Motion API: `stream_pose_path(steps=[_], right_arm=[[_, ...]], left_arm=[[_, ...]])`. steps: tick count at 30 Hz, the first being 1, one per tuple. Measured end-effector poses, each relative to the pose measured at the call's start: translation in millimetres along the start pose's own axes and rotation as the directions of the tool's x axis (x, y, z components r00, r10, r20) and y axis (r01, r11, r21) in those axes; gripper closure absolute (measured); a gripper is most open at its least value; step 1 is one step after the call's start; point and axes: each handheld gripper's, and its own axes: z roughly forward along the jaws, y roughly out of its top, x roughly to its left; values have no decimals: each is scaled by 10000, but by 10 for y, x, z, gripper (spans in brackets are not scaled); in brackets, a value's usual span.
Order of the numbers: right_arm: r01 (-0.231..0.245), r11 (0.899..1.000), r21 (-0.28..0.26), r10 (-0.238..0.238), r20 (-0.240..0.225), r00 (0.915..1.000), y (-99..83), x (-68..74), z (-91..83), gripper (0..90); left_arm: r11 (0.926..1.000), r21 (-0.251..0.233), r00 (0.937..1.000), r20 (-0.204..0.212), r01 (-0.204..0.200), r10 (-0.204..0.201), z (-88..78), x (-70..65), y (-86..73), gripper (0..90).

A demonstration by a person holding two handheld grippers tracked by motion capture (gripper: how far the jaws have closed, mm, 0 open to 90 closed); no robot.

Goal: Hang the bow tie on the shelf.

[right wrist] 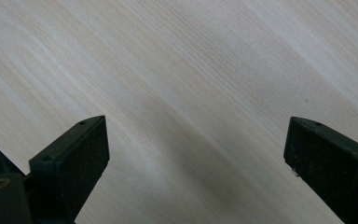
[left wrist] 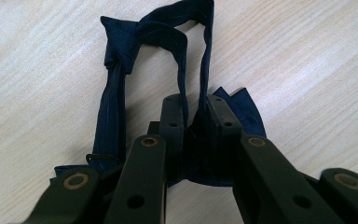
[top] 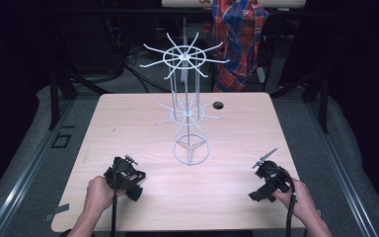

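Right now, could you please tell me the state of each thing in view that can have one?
Left gripper: shut on the dark blue tie, jaws pointing down at the table.
Dark blue tie: knotted and looped, lying on the table, one strand pinched between the jaws.
Right gripper: open, nothing between the jaws, held over bare wood.
White wire rack: upright mid-table, hooks empty.
Table: bearing the rack and tie.

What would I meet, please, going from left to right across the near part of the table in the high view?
Left hand → left gripper → ring base of the white wire rack → right gripper → right hand.
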Motion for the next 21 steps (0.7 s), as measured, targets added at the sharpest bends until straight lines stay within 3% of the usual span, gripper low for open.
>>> stream_pose_path(steps=[7, 10, 21], right_arm=[[3, 9999, 167, -2, -68, 10000, -4, -10, 25, 65], [247, 9987, 444, -248, 18, 9997, 11, -9, 12, 65], [98, 9993, 360, -98, 12, 10000, -7, -28, 11, 65]], left_arm=[[9998, -121, 9998, 60, -167, 168, -8, -2, 18, 859], [9994, -297, 9998, 111, -154, 157, -32, 14, 9, 865], [9895, -1443, 9999, 170, 12, 13, -206, 64, -31, 869]])
